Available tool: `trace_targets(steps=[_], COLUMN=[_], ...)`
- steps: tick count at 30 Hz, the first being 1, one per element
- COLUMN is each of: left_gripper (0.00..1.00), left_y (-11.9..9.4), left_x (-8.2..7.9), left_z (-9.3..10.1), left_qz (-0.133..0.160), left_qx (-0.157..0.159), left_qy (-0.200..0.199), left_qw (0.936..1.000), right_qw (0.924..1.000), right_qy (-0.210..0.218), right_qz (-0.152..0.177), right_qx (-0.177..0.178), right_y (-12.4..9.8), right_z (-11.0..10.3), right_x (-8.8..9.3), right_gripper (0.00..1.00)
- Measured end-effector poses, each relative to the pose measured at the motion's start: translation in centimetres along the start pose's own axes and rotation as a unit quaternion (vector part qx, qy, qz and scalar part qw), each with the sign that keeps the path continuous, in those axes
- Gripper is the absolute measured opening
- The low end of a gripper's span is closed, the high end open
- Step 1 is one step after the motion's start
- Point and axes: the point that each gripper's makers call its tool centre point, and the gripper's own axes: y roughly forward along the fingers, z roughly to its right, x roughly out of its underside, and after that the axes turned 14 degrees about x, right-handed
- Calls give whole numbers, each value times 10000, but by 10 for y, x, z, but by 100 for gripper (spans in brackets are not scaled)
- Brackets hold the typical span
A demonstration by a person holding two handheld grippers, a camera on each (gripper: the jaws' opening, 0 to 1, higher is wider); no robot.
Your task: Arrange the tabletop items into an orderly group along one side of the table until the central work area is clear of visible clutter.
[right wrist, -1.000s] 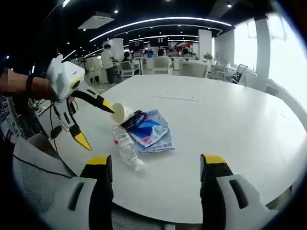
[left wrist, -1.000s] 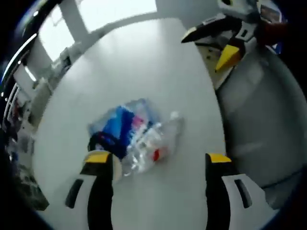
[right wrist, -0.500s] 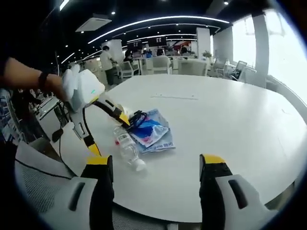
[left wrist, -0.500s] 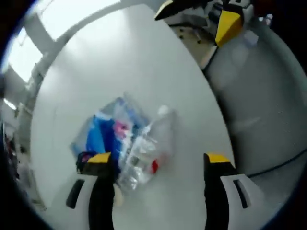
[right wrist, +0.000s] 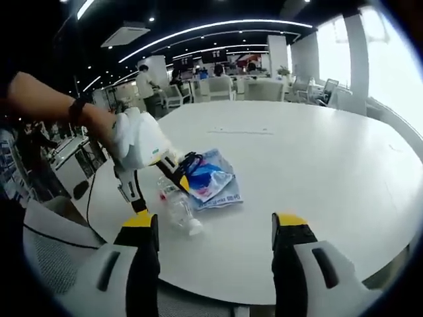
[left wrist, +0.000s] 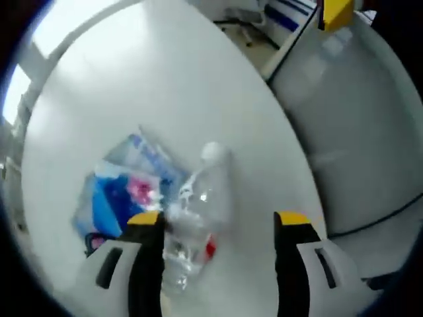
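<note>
A: Why is the left gripper [left wrist: 215, 221] so low over the bottle [left wrist: 195, 221]?
B: Probably lining up a grab. Its jaws are apart, straddling the bottle lying near the table [right wrist: 317, 152] edge, beside the blue packet [right wrist: 210, 181].
A: And the right gripper [right wrist: 215, 224]?
B: Jaws apart, empty, held back.
A: Any labels?
B: Too blurred to read.
</note>
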Motion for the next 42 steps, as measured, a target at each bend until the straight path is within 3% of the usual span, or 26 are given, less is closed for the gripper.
trace_targets(steps=[5,13,17,20,21,23,26,34,42], left_gripper=[63,53,44,45,45,44,43,40,38], left_y=[4,12,17,25,26,25,25,22,21], left_x=[3,6,12,19,16,18,19,15,13], left_z=[-7,-18,-15,-5,-7,-6,-7,-6,-1], left_qz=[-88,4,-205,-403,-377,-417,-427,97,278], left_qx=[91,136,218,381,266,317,221,84,-59], left_qy=[62,190,522,740,1002,870,979,916,696], left_qw=[9999,9997,9982,9957,9939,9948,9940,9957,9972], right_qw=[10000,9999,9998,9998,9998,9998,9997,9997,9997], right_qy=[-26,-73,-61,-52,-51,-70,-108,-82,-117], right_qz=[-50,-117,-152,-168,-171,-177,-206,-203,-205], right_qx=[12,34,65,85,83,89,74,75,38], right_y=[1,2,2,2,2,2,3,3,4], right_z=[0,1,2,3,3,3,1,2,0], right_x=[2,4,5,5,6,6,7,7,7], right_gripper=[69,69,69,69,69,69,68,68,67])
